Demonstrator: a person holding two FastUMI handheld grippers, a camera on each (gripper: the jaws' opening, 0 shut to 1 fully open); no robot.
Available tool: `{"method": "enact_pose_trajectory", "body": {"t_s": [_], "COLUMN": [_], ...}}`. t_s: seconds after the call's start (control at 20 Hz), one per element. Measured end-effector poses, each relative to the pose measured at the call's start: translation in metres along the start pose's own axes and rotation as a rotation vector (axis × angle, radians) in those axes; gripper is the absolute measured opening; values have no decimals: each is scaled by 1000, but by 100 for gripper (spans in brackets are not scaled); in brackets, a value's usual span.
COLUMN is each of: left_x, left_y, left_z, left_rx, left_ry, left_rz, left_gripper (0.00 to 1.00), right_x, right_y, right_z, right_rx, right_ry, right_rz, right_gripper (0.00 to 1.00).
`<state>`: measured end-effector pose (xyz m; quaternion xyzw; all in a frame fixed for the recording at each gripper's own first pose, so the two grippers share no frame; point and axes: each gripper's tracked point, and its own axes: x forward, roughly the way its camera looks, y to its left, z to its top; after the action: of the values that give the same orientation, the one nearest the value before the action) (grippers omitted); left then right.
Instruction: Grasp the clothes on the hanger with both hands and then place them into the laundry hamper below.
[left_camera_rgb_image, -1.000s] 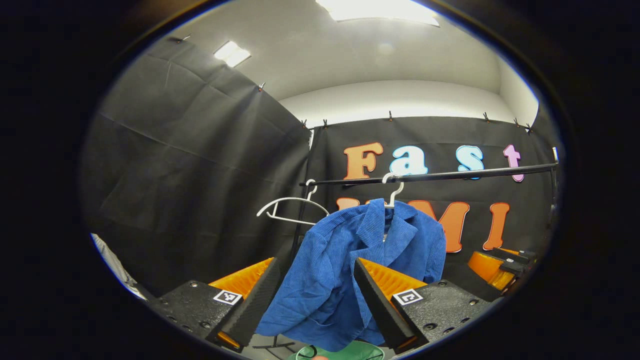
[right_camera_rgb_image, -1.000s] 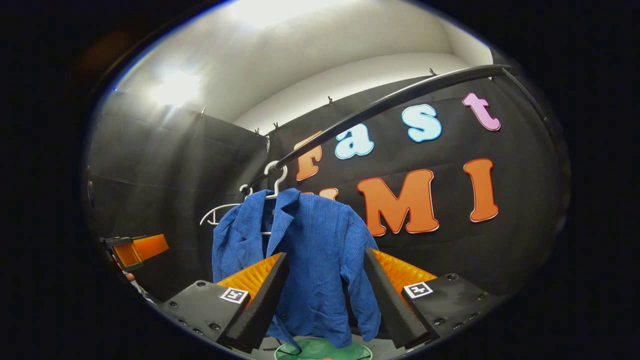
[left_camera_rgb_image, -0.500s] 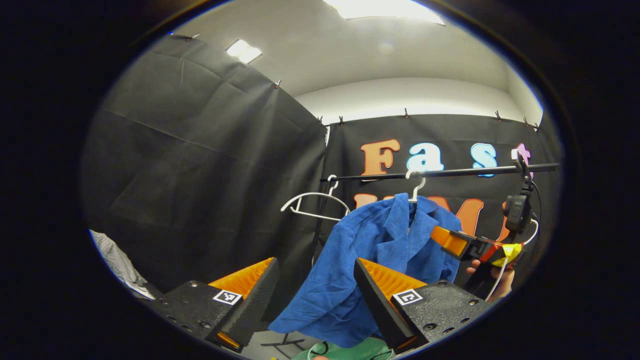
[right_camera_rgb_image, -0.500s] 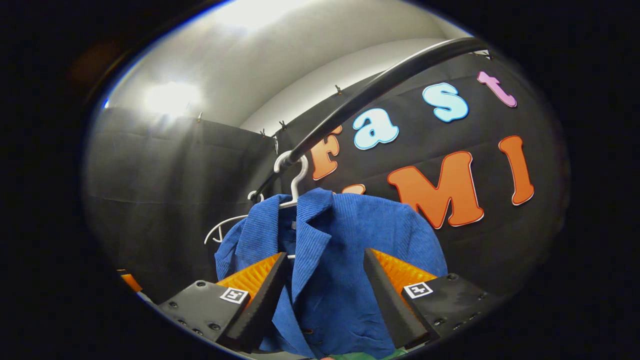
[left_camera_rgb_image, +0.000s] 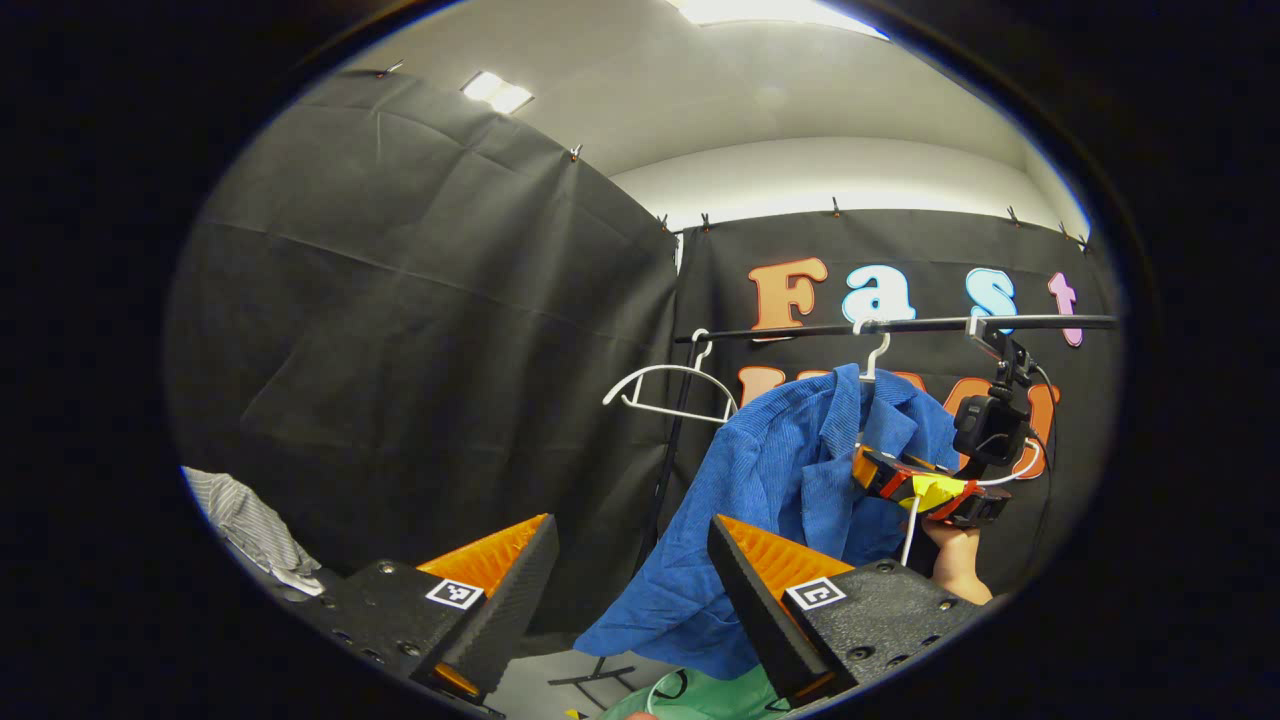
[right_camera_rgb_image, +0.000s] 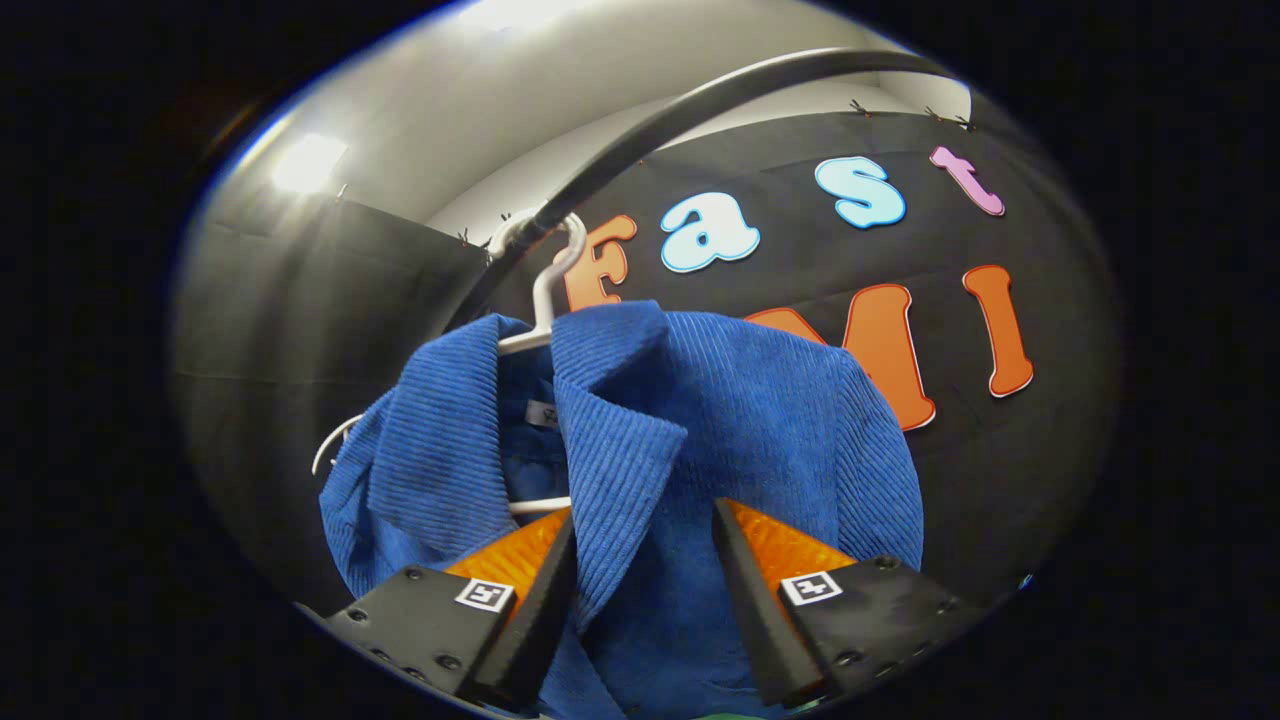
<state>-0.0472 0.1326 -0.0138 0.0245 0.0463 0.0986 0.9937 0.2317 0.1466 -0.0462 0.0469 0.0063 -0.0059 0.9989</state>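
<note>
A blue corduroy jacket (left_camera_rgb_image: 790, 480) hangs on a white hanger (left_camera_rgb_image: 875, 350) from the black rail (left_camera_rgb_image: 900, 326). My left gripper (left_camera_rgb_image: 630, 590) stands open, low and to the left of the jacket, whose hem shows past its right finger. My right gripper (left_camera_rgb_image: 865, 468), held by a hand (left_camera_rgb_image: 955, 560), is up against the jacket's front near the collar. In the right gripper view the jacket (right_camera_rgb_image: 720, 420) is very close. My right gripper (right_camera_rgb_image: 640, 590) is open with the lapel between its fingers. The green hamper (left_camera_rgb_image: 700, 695) lies below the jacket.
An empty white hanger (left_camera_rgb_image: 665, 390) hangs on the rail left of the jacket. The rack's upright and foot (left_camera_rgb_image: 590, 680) stand below it. A striped cloth (left_camera_rgb_image: 245, 525) shows at the far left. Black booth cloth closes in the back and left.
My right gripper has moved up and in to the jacket's collar and lapel, which now loom large in its view. My left gripper has drifted left, so the jacket sits farther right.
</note>
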Motion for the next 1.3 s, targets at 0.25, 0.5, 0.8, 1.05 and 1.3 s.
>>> {"method": "enact_pose_trajectory", "body": {"t_s": [0.25,0.5,0.8,1.05,1.3], "left_x": [6,32,80,121,151], "left_y": [-27,-115,-211,-216,-209], "left_z": [-21,-48,-71,-66,-95], "left_rx": [-5,-78,-113,-6,206], "left_ry": [45,107,154,40,6], "left_rz": [-91,-279,-416,-279,-208], "left_gripper": [98,92,95,95,91], "right_x": [-37,-113,-158,-168,-164], "right_y": [-44,-97,-108,-105,-107], "right_z": [5,92,155,153,144], "right_rx": [91,18,-86,-86,-59], "right_ry": [13,-165,-259,-245,-235], "right_rz": [102,86,177,237,243], "right_gripper": [5,7,7,7,7]}}
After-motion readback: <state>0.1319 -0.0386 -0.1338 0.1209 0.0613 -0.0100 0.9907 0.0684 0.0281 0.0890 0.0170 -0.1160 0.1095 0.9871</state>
